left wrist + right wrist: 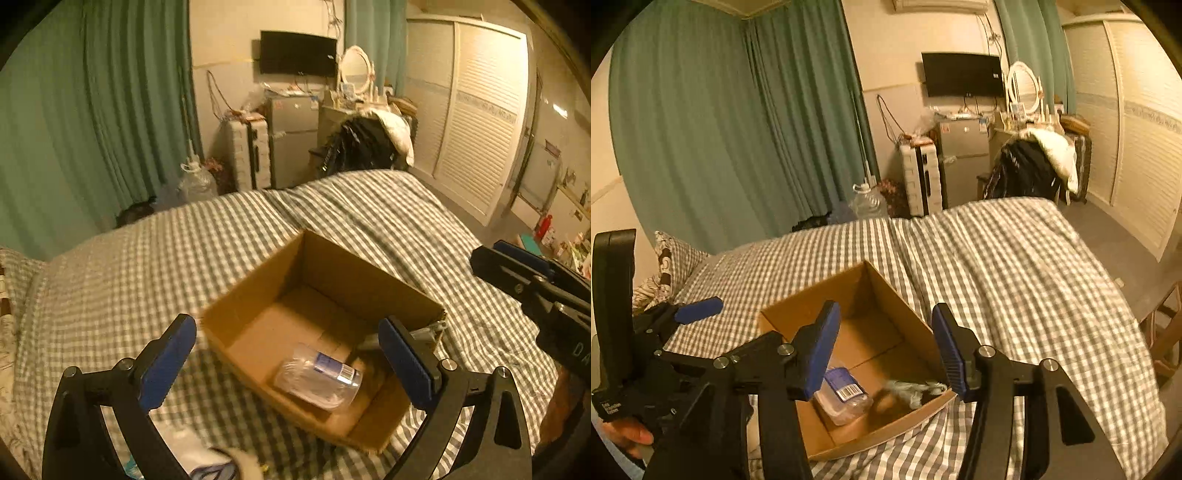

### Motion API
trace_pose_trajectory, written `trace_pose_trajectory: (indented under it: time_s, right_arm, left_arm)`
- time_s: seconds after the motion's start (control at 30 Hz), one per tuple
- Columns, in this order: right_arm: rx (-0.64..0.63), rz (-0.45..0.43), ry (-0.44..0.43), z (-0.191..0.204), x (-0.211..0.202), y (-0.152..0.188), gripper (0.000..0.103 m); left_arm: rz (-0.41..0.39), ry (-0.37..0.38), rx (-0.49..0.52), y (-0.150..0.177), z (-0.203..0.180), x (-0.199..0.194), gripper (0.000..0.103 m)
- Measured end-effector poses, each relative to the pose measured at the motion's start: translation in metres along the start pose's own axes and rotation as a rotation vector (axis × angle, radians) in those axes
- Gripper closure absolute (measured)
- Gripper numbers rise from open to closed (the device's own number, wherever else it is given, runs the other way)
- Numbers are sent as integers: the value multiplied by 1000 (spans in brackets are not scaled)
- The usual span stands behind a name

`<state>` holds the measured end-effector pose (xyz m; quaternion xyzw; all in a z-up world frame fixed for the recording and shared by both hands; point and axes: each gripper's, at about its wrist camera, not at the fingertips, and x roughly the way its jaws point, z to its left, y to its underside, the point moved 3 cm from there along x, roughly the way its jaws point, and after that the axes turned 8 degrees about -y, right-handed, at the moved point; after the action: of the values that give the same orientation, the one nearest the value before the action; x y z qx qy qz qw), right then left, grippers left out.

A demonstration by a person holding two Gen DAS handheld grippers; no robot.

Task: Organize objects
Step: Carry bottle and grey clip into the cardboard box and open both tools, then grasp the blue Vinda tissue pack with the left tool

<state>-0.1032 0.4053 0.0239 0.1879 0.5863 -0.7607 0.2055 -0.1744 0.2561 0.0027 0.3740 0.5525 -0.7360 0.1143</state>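
Observation:
An open cardboard box (258, 288) lies on the checked bed; it also shows in the right wrist view (798, 310). Inside lies a clear plastic container with a blue barcode label (321, 373), which also shows in the right wrist view (846, 398). Next to it lie a blurred brown thing (886, 402) and a pale crumpled thing (916, 389). My left gripper (291, 356) is open and empty over the box's near side. My right gripper (886, 345) is open and empty above the box. The right gripper also shows at the right edge of the left wrist view (517, 273).
The grey-and-white checked bed cover (147, 266) spreads all around the box. White and blurred items (207, 461) lie on the bed below my left gripper. A patterned pillow (665, 266) sits at the bed's left. A fridge, suitcase, chair with clothes and wardrobe stand beyond the bed.

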Motion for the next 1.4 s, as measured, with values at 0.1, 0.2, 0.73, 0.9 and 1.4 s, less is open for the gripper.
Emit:
trace_pose_trajectory:
  time_s: [0.1, 0.2, 0.73, 0.9, 1.4]
  right_arm:
    - [-32, -28, -1, 22, -29, -8, 50]
    - [-62, -50, -11, 47, -54, -13, 45]
    - [-243, 78, -125, 182, -53, 62, 22]
    - [-281, 186, -131, 196, -5, 108, 22]
    - [-241, 424, -50, 167, 88, 170, 22]
  left_arm:
    - [-40, -27, -13, 0, 17, -39, 2]
    - [-79, -80, -25, 2, 34, -75, 2]
    - [-9, -313, -291, 128, 165, -137, 2]
    - [77, -367, -349, 177, 184, -104, 2]
    - [399, -299, -275, 248, 149, 23, 2]
